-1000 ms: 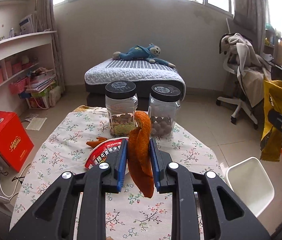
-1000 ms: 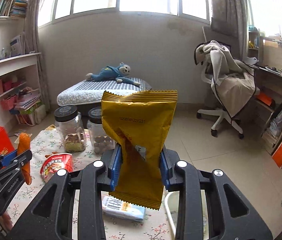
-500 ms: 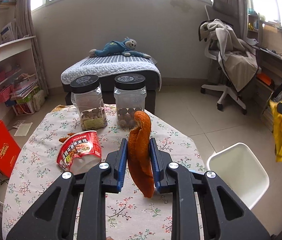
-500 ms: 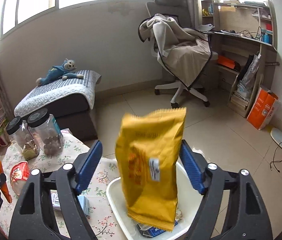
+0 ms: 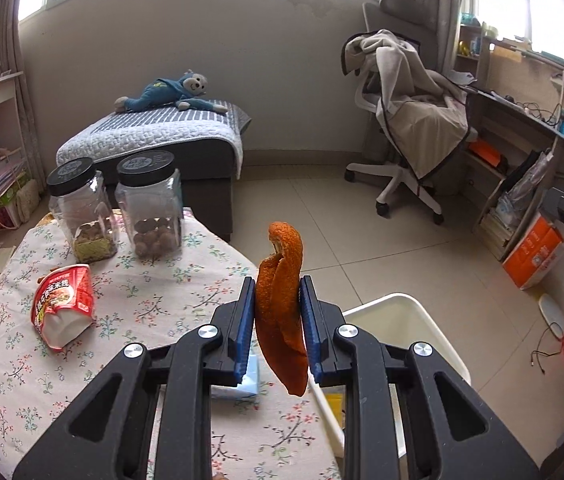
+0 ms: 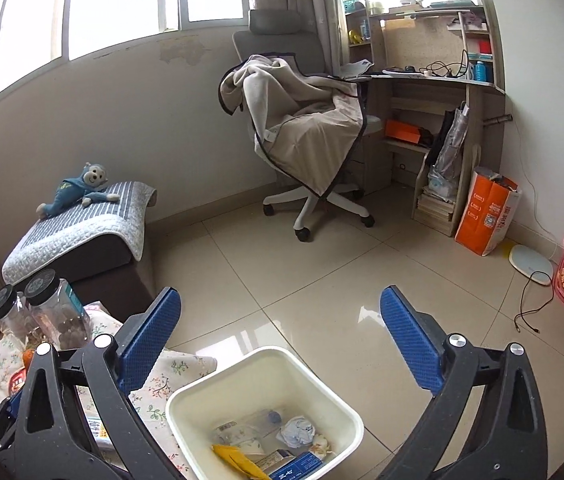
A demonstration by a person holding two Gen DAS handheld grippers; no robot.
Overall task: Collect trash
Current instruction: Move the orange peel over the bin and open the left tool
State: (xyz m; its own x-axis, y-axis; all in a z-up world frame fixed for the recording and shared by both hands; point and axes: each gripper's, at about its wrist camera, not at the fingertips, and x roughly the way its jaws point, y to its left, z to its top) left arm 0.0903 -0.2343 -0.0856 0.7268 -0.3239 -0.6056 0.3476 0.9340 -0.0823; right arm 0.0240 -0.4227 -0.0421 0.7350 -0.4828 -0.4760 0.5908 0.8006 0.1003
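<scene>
My left gripper [image 5: 277,316] is shut on an orange peel [image 5: 282,300] that hangs upright between its blue pads, over the table's right edge beside the white trash bin [image 5: 397,312]. My right gripper [image 6: 280,336] hovers above the same bin [image 6: 202,390], its jaws opening wide with nothing between them. The yellow snack bag [image 6: 238,460] lies inside the bin among a crumpled tissue and several wrappers. A red noodle cup [image 5: 64,304] lies on its side on the floral tablecloth [image 5: 130,304]. A pale blue packet [image 5: 250,376] shows under the left gripper.
Two black-lidded jars [image 5: 150,204] stand at the table's far edge. Beyond are a low bed with a blue plush monkey [image 5: 170,90], an office chair draped in a blanket [image 5: 409,128], a desk, and an orange box [image 5: 533,252] on the tiled floor.
The right gripper swung right over the bin, opened and let go of the yellow bag, which dropped in. The left gripper carried the peel rightward from mid-table toward the bin.
</scene>
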